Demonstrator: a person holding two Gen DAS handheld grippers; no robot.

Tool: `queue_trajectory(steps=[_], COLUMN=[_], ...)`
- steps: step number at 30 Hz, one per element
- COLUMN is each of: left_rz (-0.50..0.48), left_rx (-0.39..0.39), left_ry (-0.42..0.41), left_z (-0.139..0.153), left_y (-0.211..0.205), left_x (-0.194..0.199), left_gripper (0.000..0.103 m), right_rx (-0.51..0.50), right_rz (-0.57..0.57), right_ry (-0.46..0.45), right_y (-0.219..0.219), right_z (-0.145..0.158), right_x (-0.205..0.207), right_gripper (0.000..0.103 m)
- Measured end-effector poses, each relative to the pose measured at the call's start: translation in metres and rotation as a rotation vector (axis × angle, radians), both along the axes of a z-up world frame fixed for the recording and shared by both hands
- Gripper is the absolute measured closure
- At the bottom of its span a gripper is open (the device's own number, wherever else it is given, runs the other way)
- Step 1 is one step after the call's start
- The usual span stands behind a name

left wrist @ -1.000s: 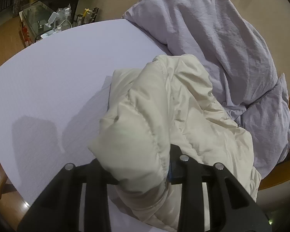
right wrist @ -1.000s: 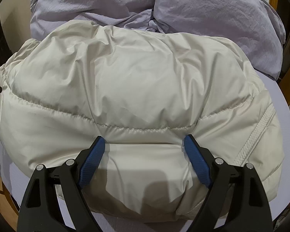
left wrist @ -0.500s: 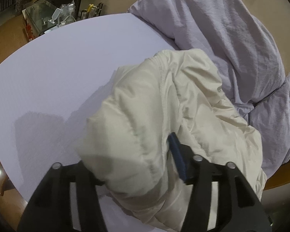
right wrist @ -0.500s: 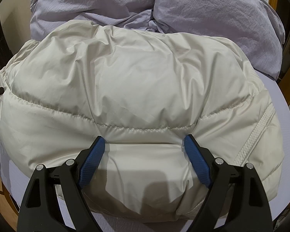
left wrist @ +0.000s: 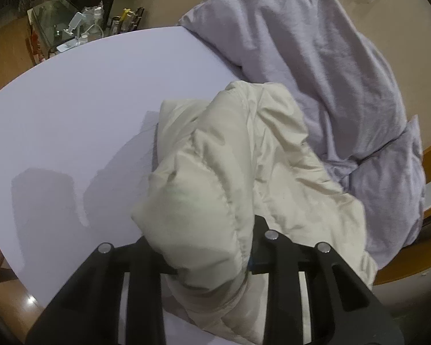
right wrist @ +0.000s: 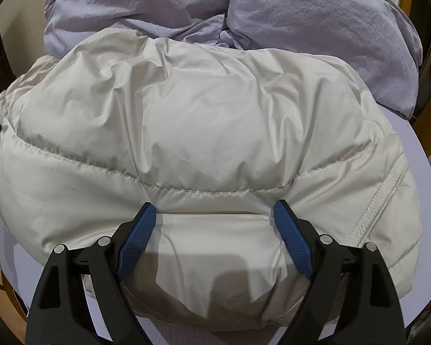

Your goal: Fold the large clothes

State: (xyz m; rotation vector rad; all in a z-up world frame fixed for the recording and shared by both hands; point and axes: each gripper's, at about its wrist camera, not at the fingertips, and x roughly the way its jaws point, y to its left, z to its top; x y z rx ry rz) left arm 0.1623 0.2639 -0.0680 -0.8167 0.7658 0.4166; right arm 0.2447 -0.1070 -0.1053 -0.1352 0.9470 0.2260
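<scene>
Bedsheet (left wrist: 71, 109), pale lilac, carries everything; a rumpled lilac duvet (left wrist: 316, 57) is heaped along its far side. Against that duvet lies the cream puffer jacket (right wrist: 201, 120), its long axis running side to side in the right wrist view, zipper (right wrist: 379, 201) at the right end. The right gripper (right wrist: 215, 215) is spread wide, blue pads dented into the padding. The left gripper (left wrist: 204, 256) is closing on a raised bunch of jacket that hides its fingertips.

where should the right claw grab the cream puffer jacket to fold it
Take the cream puffer jacket by its near hem fold, below the stitched seam, coming down from above and in front. The right claw is open, straddling that puffed roll; the quilting is thinner at the seam, so it should pinch easier there.
</scene>
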Motion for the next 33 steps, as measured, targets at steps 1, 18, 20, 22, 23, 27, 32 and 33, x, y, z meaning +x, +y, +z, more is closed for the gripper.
queue_trajectory(steps=[1, 18, 20, 22, 23, 27, 32, 33], left_rz=[-0.007, -0.278, -0.318, -0.358, -0.384, -0.456, -0.533, -0.551], left_rx=[-0.006, 0.023, 0.03, 0.038, 0.042, 0.06, 0.072, 0.074], left_ry=[-0.019, -0.279, -0.297, -0.311, -0.318, -0.327, -0.317, -0.313], left_z=[0.004, 0.088, 0.096, 0.103, 0.106, 0.113, 0.112, 0.111], left_y=[-0.001, -0.084, -0.099, -0.115, -0.126, -0.159, -0.198, -0.207], left_x=[-0.001, 0.012, 0.015, 0.019, 0.021, 0.031, 0.044, 0.047], left_gripper=[0.074, 0.077, 0.077, 0.077, 0.077, 0.077, 0.077, 0.077], right_rx=[0.0, -0.002, 0.0, 0.003, 0.006, 0.026, 0.05, 0.054], right_rz=[0.0, -0.006, -0.005, -0.003, -0.002, -0.005, -0.034, -0.044], right_ry=[0.0, 0.002, 0.003, 0.006, 0.008, 0.009, -0.001, -0.004], right_y=[0.0, -0.006, -0.008, -0.01, -0.01, -0.018, -0.036, -0.04], right_z=[0.0, -0.001, -0.001, 0.0, 0.0, 0.004, 0.011, 0.013], right_x=[0.0, 0.003, 0.003, 0.003, 0.003, 0.0, -0.005, -0.007], right_gripper=[0.017, 0.017, 0.017, 0.017, 0.017, 0.017, 0.017, 0.017])
